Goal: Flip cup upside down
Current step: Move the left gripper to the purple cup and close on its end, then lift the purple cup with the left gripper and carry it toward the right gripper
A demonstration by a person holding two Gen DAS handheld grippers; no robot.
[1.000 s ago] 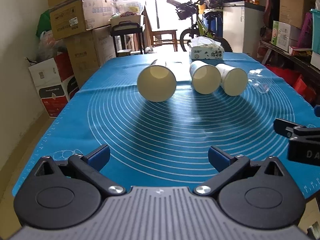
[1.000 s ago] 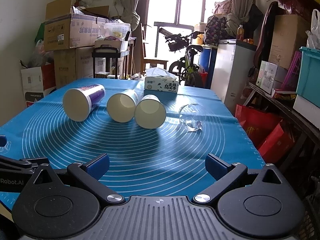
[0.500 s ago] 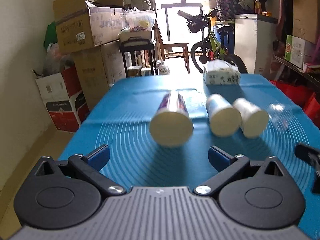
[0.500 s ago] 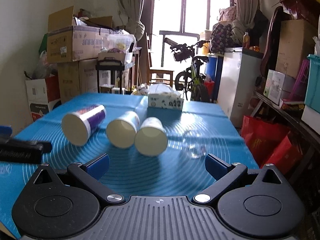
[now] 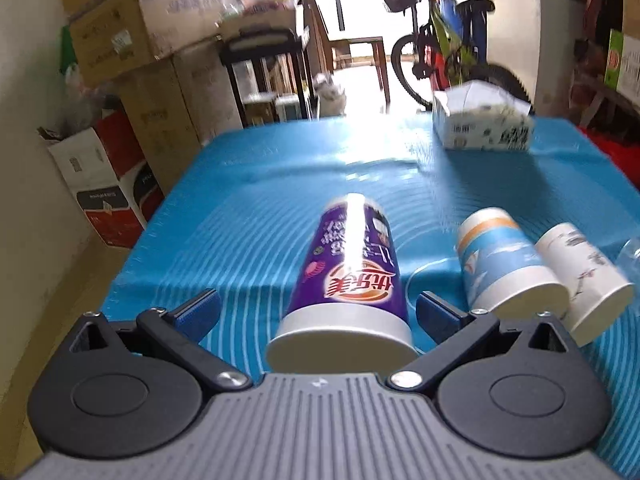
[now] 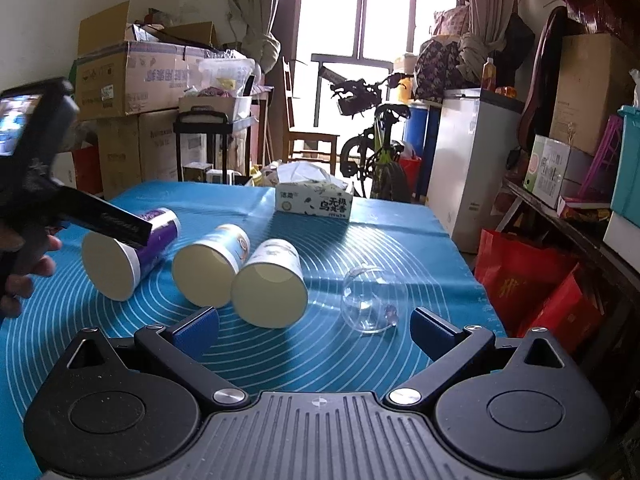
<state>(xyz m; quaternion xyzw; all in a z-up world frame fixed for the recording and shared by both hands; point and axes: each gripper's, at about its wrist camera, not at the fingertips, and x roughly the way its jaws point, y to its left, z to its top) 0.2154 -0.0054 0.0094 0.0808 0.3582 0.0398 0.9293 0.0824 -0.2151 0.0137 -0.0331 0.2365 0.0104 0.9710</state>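
Observation:
A purple paper cup (image 5: 348, 276) lies on its side on the blue mat (image 5: 248, 216), its mouth toward me. My left gripper (image 5: 316, 314) is open, with its fingers on either side of the cup's mouth end and not touching it. In the right wrist view the purple cup (image 6: 128, 256) lies at the left with the left gripper's finger over it. A blue-and-white cup (image 6: 212, 264), a white cup (image 6: 272, 284) and a clear glass cup (image 6: 372, 300) lie on their sides beside it. My right gripper (image 6: 314, 326) is open and empty, nearer than the cups.
A tissue box (image 6: 314, 198) stands at the far end of the mat. Cardboard boxes (image 6: 132, 80) are stacked beyond the table's left side. A bicycle (image 6: 376, 152) and a white cabinet (image 6: 472, 160) stand behind it. Red bags (image 6: 532, 292) sit at the right.
My left gripper has moved forward and up over the purple cup, which now lies between its open fingers. My right gripper has risen a little and stays back.

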